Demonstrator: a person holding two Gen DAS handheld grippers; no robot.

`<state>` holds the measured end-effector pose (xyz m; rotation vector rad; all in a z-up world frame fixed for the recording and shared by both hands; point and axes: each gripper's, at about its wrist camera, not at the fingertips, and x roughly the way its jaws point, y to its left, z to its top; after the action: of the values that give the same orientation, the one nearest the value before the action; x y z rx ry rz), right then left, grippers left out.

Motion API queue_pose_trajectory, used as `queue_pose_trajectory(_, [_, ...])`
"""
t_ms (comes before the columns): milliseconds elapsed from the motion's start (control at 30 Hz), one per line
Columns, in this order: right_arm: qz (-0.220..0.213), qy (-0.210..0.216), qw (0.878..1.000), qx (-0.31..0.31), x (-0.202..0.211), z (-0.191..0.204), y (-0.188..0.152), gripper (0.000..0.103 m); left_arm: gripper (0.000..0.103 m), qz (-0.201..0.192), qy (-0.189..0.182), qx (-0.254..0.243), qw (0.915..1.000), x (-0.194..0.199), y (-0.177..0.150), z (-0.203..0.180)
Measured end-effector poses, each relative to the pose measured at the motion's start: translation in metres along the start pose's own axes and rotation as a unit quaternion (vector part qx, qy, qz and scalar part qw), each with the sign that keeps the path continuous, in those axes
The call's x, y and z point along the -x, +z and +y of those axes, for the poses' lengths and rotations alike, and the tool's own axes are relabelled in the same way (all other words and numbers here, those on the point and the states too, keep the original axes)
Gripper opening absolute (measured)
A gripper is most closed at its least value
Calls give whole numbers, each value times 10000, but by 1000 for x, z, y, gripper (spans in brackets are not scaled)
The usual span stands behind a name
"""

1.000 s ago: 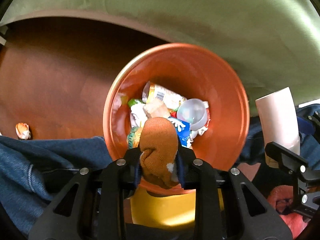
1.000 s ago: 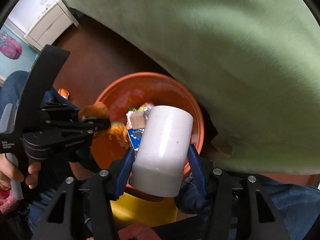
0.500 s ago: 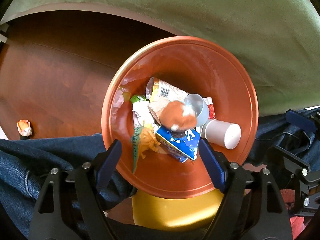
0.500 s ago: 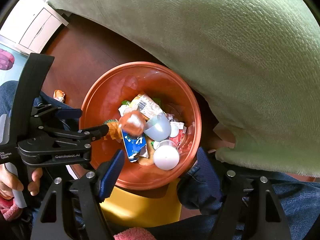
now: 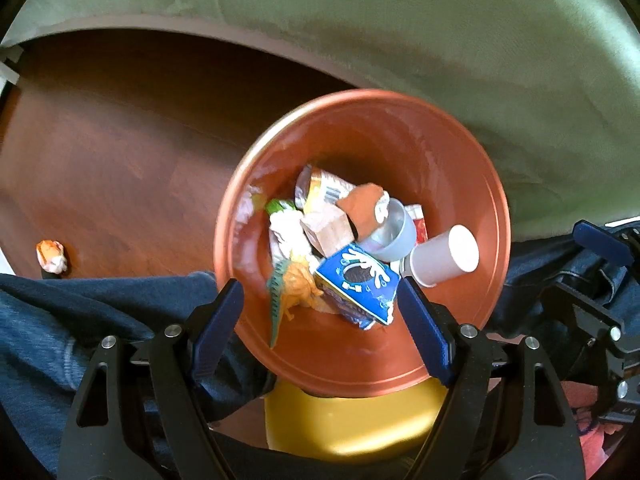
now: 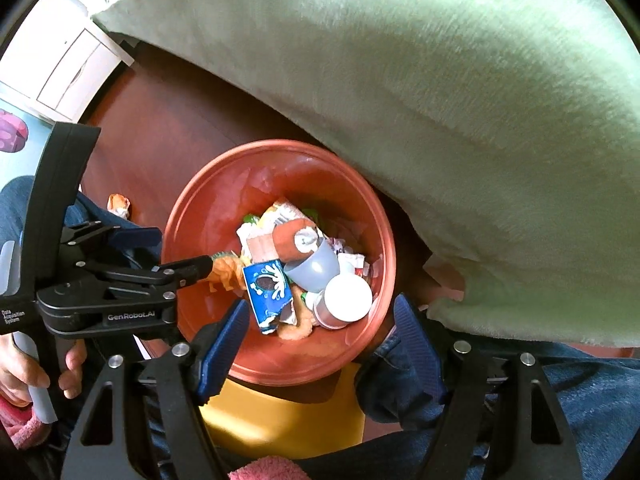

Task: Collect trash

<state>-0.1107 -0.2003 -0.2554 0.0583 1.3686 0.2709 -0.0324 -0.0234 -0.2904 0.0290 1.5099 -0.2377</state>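
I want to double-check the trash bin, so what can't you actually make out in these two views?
- Bin bottom: both views, buried under trash.
- Yellow object beneath the bin: both views, covered by bin and fingers.
- Small orange-white scrap on the floor: too small to identify.
- Carton text: too blurred.

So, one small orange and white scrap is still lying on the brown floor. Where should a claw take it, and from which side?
Judging from both views, take the scrap across its narrow middle, coming straight down from above. It lies alone on the floor, left of the bin, with free space on both sides. It looks crumpled and soft, so a pinch should hold. The left claw, open and empty, seems nearer.
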Motion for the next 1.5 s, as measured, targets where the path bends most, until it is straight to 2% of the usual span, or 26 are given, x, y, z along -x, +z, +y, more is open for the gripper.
queue_pose_trajectory(133, [-342, 60, 9993, -110, 22, -2, 7, 73, 77, -355, 108, -29, 9993, 23, 4, 0])
queue_pose_trajectory(200, [-657, 44, 9977, -127, 41, -1, 15, 73, 77, -680, 224, -49, 9974, 44, 8, 0])
queue_pose_trajectory(300, [-1262, -54, 9920, -85, 78, 2, 28, 74, 77, -1133, 269, -28, 9932, 78, 16, 0])
queue_pose_trajectory(400, [-1968, -247, 9801, 16, 121, 8, 41, 76, 77, -1644, 365, -6, 9857, 114, 25, -1])
queue_pose_trajectory(500, [-2520, -351, 9671, 76, 156, 11, 49, 77, 77, -2272, 498, 25, 9726, 157, 35, -3])
queue_pose_trajectory(533, [-2684, -387, 9625, 73, 165, 12, 50, 78, 77, -2597, 602, 51, 9638, 176, 36, -3])
queue_pose_trajectory(633, [-3163, -495, 9473, 80, 195, 15, 54, 80, 88, -3291, 742, 149, 9413, 218, 36, -5])
queue_pose_trajectory(833, [-3966, -697, 9152, 181, 243, 24, 55, 88, 90, -4222, 725, 186, 9034, 281, 33, -15])
queue_pose_trajectory(933, [-4281, -782, 9001, 222, 261, 28, 54, 93, 91, -4559, 705, 199, 8870, 303, 30, -20])
queue_pose_trajectory(1033, [-4535, -791, 8875, 225, 276, 29, 52, 95, 91, -4804, 696, 193, 8741, 320, 29, -26])
queue_pose_trajectory(1267, [-4880, -789, 8691, 154, 297, 27, 46, 95, 91, -5171, 721, 166, 8527, 345, 27, -34])
queue_pose_trajectory(1500, [-5037, -809, 8599, 165, 311, 31, 43, 95, 91, -5368, 814, 154, 8396, 359, 24, -41])
